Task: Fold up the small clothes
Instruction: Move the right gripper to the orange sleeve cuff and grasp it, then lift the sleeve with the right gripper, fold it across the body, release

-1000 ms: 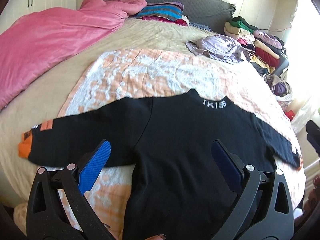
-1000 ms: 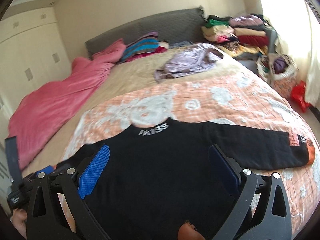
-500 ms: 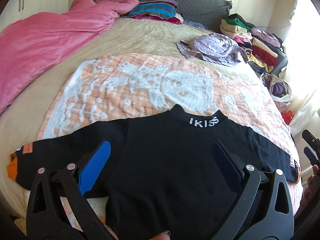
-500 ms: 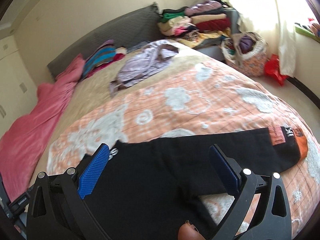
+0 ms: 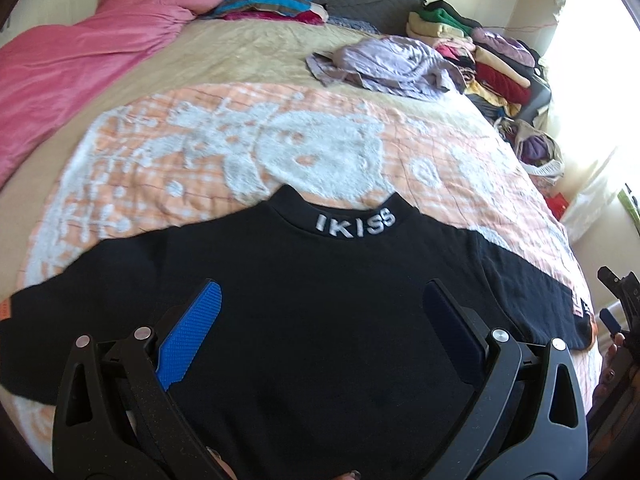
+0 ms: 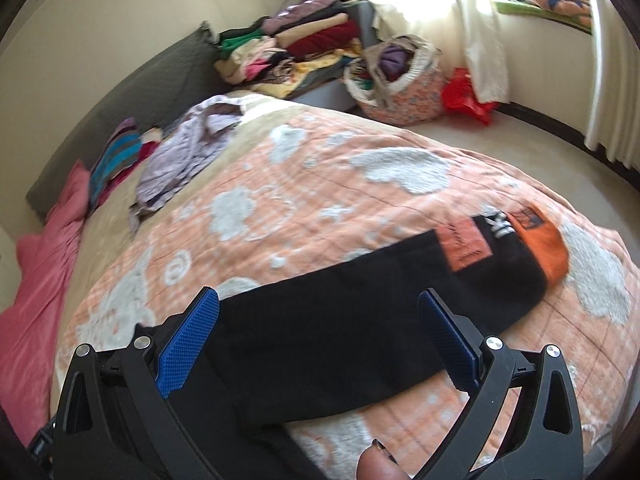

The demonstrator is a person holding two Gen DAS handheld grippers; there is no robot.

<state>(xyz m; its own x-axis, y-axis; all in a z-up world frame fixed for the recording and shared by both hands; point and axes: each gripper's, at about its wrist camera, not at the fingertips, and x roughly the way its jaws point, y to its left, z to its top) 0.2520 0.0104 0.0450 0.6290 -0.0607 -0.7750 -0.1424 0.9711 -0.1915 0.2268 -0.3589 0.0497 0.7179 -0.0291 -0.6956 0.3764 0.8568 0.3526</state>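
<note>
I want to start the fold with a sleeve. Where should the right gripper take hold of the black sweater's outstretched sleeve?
Judging by its pose, take the orange cuff of the black sweater: the sleeve lies flat and straight, with its free end there. Bring the open right gripper in from the bed's outer edge, pinching the cuff's edge.

The right tongs (image 6: 320, 340) hang wide apart over a black sleeve (image 6: 360, 320) lying flat on the orange blanket (image 6: 320, 208). The sleeve ends in an orange cuff (image 6: 548, 248). A basket (image 6: 404, 92) of clothes stands on the floor.
</note>
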